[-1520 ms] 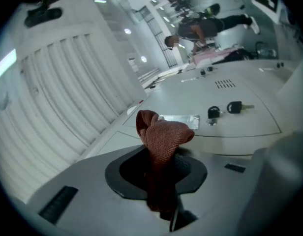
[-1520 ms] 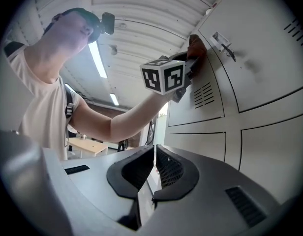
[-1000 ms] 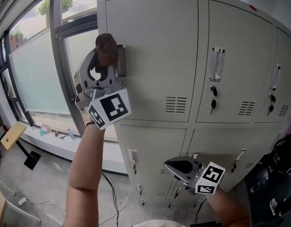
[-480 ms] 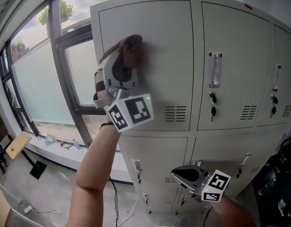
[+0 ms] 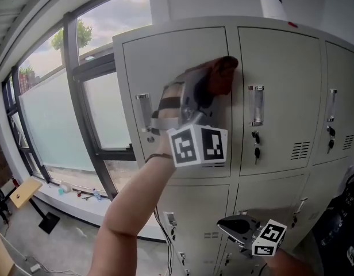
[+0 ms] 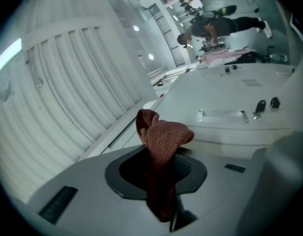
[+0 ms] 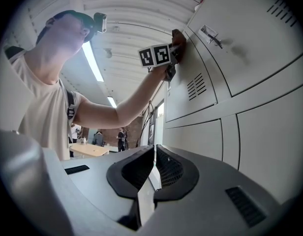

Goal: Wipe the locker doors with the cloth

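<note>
A row of pale grey locker doors (image 5: 177, 56) fills the head view. My left gripper (image 5: 207, 84) is raised and shut on a brown cloth (image 5: 221, 73), which presses against the upper right part of the top-left door, near the seam with the neighbouring door (image 5: 280, 68). The left gripper view shows the cloth (image 6: 164, 141) bunched up between the jaws of the left gripper (image 6: 160, 173). My right gripper (image 5: 233, 226) hangs low in front of the lower doors, shut with nothing in it; the right gripper (image 7: 154, 168) looks up along the lockers at the cloth (image 7: 177, 37).
Door handles (image 5: 143, 114) (image 5: 256, 105) and keys in locks (image 5: 256, 138) stick out from the doors. A large window (image 5: 50, 114) stands to the left. A white object (image 5: 273, 3) sits on top of the lockers. A dark bag (image 5: 343, 211) is at the lower right.
My left gripper has swept the cloth rightward across the top-left door, from beside its handle to its right edge. The right gripper has stayed low.
</note>
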`<state>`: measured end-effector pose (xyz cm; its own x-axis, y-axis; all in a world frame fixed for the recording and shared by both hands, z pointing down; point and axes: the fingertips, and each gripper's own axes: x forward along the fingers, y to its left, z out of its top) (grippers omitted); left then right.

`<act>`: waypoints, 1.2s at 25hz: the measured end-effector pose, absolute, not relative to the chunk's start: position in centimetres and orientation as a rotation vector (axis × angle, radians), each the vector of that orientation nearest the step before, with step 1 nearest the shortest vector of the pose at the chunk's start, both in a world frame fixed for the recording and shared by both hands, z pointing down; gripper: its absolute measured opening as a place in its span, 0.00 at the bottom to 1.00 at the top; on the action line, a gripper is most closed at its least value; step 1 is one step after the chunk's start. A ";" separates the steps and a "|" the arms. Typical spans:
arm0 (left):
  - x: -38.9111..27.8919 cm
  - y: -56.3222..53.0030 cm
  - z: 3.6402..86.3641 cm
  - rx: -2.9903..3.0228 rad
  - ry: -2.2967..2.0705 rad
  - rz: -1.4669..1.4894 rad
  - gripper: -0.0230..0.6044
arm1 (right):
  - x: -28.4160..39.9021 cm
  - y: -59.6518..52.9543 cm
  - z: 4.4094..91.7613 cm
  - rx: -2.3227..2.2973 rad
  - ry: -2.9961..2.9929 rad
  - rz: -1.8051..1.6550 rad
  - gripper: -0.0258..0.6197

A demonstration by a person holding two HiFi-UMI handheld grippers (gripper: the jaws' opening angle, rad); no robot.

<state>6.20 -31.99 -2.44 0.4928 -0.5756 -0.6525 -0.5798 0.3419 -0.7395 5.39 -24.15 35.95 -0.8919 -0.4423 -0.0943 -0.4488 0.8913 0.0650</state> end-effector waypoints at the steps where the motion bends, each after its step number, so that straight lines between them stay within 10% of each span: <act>1: 4.3 -32.3 -3.2 -1.308 1.195 0.036 0.17 | 5.2 -24.1 35.7 -0.699 2.992 0.155 0.08; 15: -18.5 -35.8 -8.3 -1.448 1.741 0.433 0.17 | -4.6 -22.0 31.0 -0.359 3.064 0.433 0.08; 30: 7.7 -32.2 -10.0 -1.343 1.216 0.026 0.17 | 1.6 -22.4 32.3 -0.540 2.983 0.254 0.08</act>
